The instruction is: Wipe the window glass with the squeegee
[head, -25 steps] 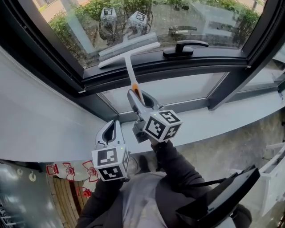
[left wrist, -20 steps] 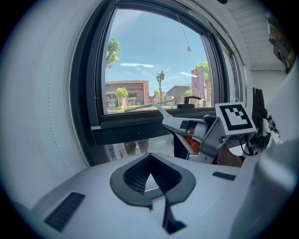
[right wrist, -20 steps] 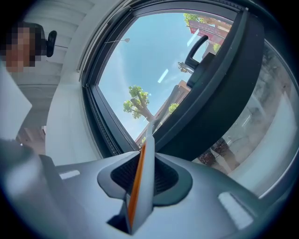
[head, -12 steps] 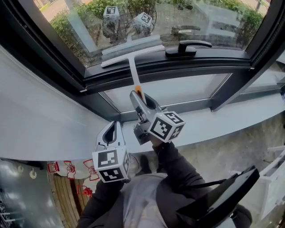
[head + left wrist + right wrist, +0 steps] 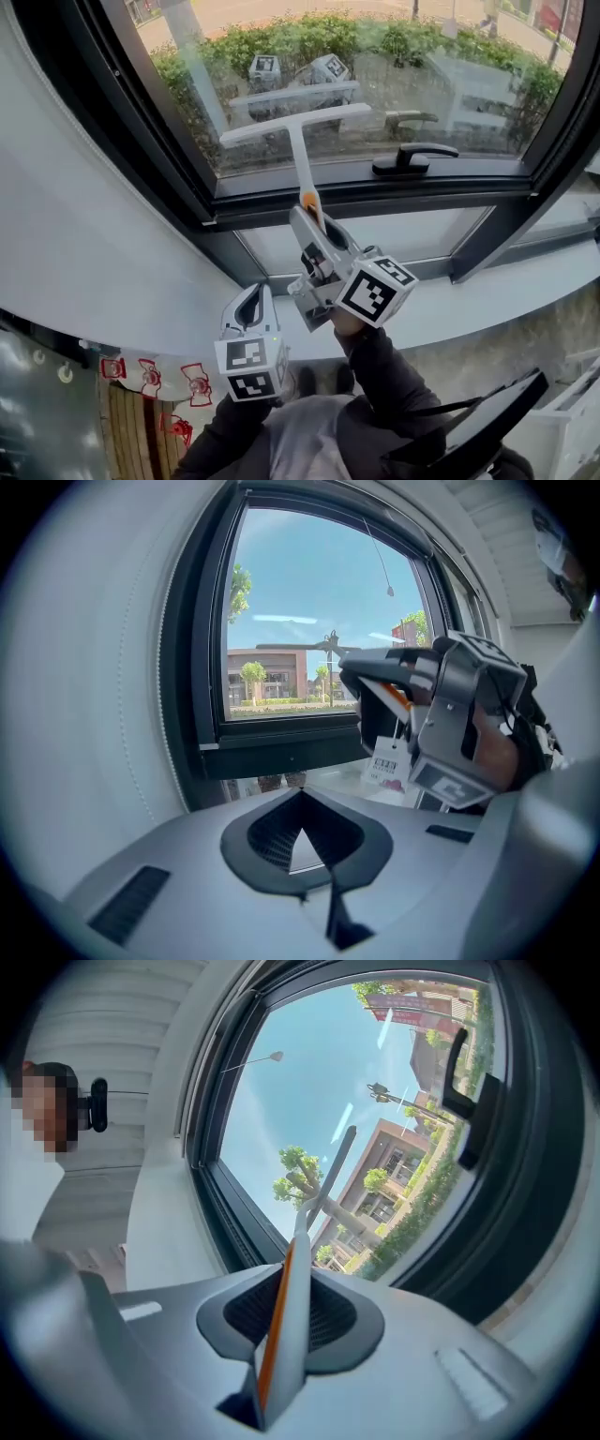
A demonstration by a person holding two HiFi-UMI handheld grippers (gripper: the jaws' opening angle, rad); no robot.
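Observation:
The white T-shaped squeegee [image 5: 298, 141] has its blade across the lower part of the window glass [image 5: 441, 66], with its reflection just above it. My right gripper [image 5: 312, 221] is shut on the squeegee's orange-and-white handle, which runs up between the jaws. In the right gripper view the squeegee [image 5: 289, 1297] stands clamped in my right gripper [image 5: 284, 1321] and its blade points at the pane. My left gripper [image 5: 249, 307] hangs low by the wall below the window, shut with nothing in it. The left gripper view shows my left gripper [image 5: 301, 841] shut, with the right gripper [image 5: 450, 719] ahead to the right.
A black window handle [image 5: 413, 157] sits on the dark lower frame [image 5: 281, 202] right of the squeegee. A white sill [image 5: 487, 300] runs below. A padded white wall [image 5: 84, 234] stands at the left. A dark angled object [image 5: 469, 431] is at lower right.
The right gripper has pushed the squeegee up from the bottom frame onto the lower glass. The left gripper has kept its place by the wall.

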